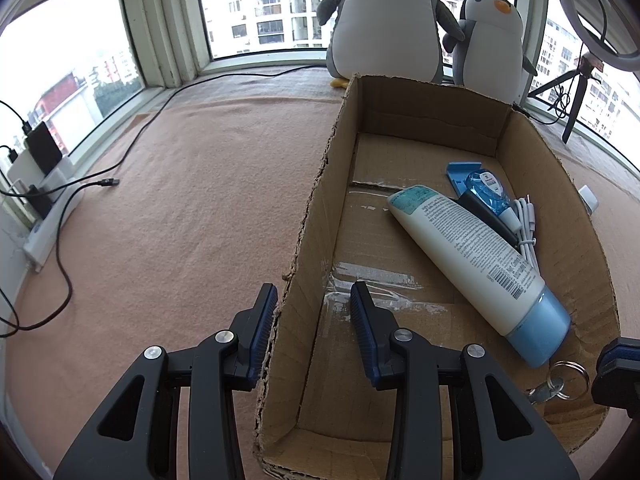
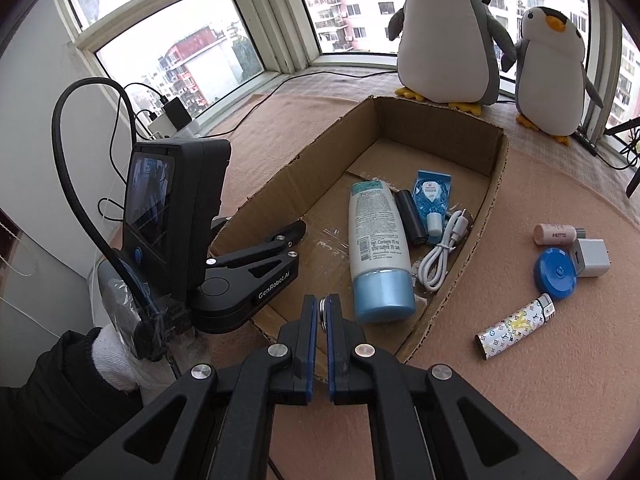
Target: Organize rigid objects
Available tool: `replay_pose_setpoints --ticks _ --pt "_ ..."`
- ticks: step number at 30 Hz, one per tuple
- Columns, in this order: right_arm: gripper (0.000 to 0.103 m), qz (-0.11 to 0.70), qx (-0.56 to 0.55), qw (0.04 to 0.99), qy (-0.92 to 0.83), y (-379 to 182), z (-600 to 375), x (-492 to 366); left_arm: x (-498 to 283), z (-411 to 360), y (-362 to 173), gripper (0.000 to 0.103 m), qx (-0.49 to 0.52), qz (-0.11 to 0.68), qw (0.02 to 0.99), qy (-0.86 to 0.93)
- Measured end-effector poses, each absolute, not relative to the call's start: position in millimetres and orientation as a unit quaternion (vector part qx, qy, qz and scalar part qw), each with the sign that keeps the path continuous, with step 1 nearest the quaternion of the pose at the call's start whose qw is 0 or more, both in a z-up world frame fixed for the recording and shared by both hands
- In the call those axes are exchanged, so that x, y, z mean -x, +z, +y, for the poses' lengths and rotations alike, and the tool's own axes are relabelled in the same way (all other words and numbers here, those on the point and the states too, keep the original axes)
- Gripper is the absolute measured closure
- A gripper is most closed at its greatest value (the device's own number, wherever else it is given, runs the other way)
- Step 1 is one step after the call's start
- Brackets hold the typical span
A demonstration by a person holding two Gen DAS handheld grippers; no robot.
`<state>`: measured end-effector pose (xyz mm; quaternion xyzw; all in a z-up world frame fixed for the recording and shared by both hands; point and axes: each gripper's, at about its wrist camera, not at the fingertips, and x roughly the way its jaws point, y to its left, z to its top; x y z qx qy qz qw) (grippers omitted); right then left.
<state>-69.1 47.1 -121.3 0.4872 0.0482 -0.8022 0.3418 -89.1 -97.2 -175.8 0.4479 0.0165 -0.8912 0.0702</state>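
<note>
Over box (image 2: 496, 160), right gripper (image 2: 322, 312) pinches keyring (image 1: 570, 376)

A broad window-side ledge (image 1: 180, 208) covered with a pinkish-tan cloth is seen to carry everything. An open cardboard box (image 2: 496, 172) is set on it toward the middle. At the far edge, against the windows, two plush penguins are stood side by side, a large one (image 2: 444, 40) and a small one (image 2: 554, 68). On the cloth just to the right of the box, a small pink tube (image 2: 556, 234), a white charger plug (image 2: 592, 258), a round blue tape measure (image 2: 556, 274) and a patterned lighter (image 2: 516, 328) are laid close together. A black cable (image 1: 132, 148) is trailed across the left part, ending near the left edge.
</note>
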Motion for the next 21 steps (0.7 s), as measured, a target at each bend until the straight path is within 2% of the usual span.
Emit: replay_pose_setpoints --ticks 1,3,4,12,21 --pt "0.074 0.048 -0.486 0.339 -0.804 -121.0 47.6 69.2 89.0 -97.3 -176.0 0.068 -0.448 0.017 0.070 -0.891" --pt "0.050 0.047 -0.479 0.329 -0.812 -118.6 49.5 69.1 89.0 -97.2 -175.9 0.068 -0.448 0.017 0.070 -0.891" --pt "0.046 0.044 -0.476 0.327 -0.815 -117.1 50.7 69.5 89.0 -97.2 -176.0 0.068 -0.448 0.017 0.070 -0.891" --pt "0.044 0.049 -0.480 0.318 -0.816 -119.6 58.0 68.5 88.9 -97.5 -175.8 0.068 -0.448 0.017 0.070 -0.891" --pt "0.044 0.012 -0.482 0.270 -0.834 -119.2 104.0 74.1 88.8 -97.6 -175.7 0.068 -0.447 0.017 0.070 -0.891"
